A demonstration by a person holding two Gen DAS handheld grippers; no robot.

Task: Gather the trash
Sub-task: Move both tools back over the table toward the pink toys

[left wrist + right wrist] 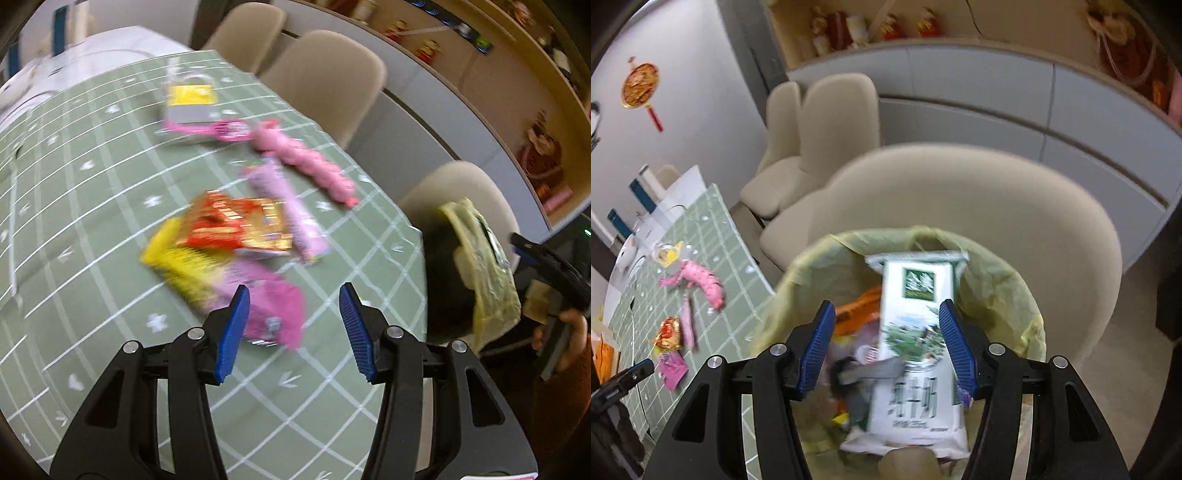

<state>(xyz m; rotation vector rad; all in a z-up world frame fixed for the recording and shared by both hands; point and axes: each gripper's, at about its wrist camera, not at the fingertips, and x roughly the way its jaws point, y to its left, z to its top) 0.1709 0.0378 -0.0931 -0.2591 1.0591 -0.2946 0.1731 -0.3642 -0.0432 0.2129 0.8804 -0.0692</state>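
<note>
Milk carton (916,347): one, white with a green label, in the trash bin between the right fingers; its long axis runs from 12 to 6 o'clock in the right wrist view, gabled top toward 12, leaning on other rubbish. Whether the pads touch its sides I cannot tell.
Trash bin (1008,295): one, lined with a yellow-green bag, standing just off the bench edge in front of a chair; an orange wrapper (857,310) and dark scraps lie beside the carton inside.
Right gripper (886,347): fingers wide, straddling the carton over the bin mouth.
Wrappers on the bench: four in a loose cluster in the left wrist view, all blurred. A red-gold foil packet (236,225) at the middle, a yellow packet (177,266) at its 7 o'clock, a magenta wrapper (273,310) at its 5 o'clock, and a pale pink stick pack (284,206) whose long axis runs from 11 to 5 o'clock.
Left gripper (293,332): fingers standing apart, nothing between them, above the magenta wrapper.
Pink plush toy (306,162): one, long axis from 10 to 4 o'clock, beyond the wrappers.
Yellow-and-grey box (190,105): one, at 11 o'clock of the toy.
Bench (92,206): one, under a green checked cloth.
Chairs (325,77): three beige ones along the far side.
</note>
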